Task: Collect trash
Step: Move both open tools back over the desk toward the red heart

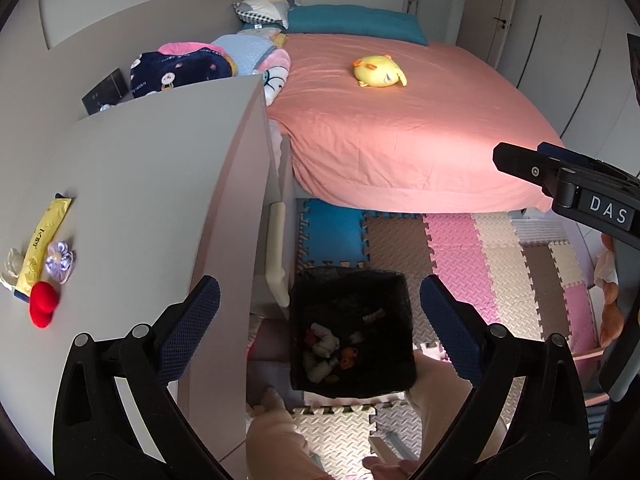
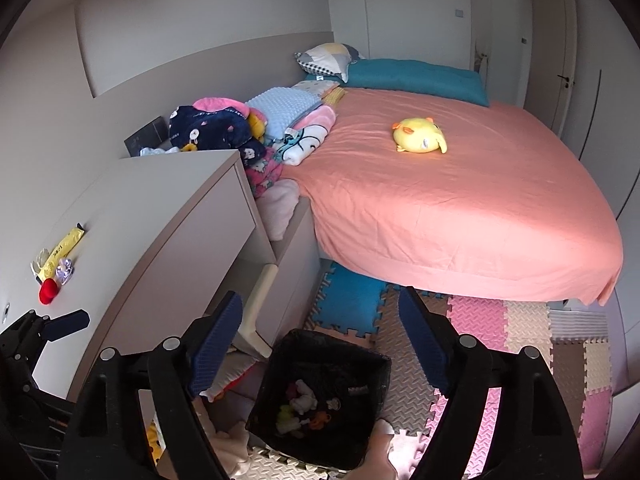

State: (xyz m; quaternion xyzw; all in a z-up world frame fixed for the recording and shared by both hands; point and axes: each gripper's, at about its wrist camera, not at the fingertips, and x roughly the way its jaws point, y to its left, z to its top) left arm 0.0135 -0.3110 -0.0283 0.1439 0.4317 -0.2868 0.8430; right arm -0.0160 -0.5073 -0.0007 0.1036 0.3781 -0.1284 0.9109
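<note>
A black mesh trash bin (image 1: 394,300) stands on the foam floor mats beside a grey cabinet and holds several small scraps (image 1: 326,350); it also shows in the right wrist view (image 2: 374,396). On the cabinet top lie a yellow wrapper (image 1: 42,242), a red piece (image 1: 42,306), a purple flower-like piece (image 1: 60,260) and a whitish scrap (image 1: 10,268), also seen in the right wrist view as a small cluster (image 2: 56,264). My left gripper (image 1: 320,300) is open and empty above the bin. My right gripper (image 2: 320,316) is open and empty above the bin.
A bed with a pink sheet (image 1: 400,128) carries a yellow plush toy (image 1: 380,72), pillows and folded blankets (image 1: 180,68). Coloured foam mats (image 1: 480,248) cover the floor. The grey cabinet (image 1: 160,160) stands left of the bin. The person's legs (image 1: 276,440) are below.
</note>
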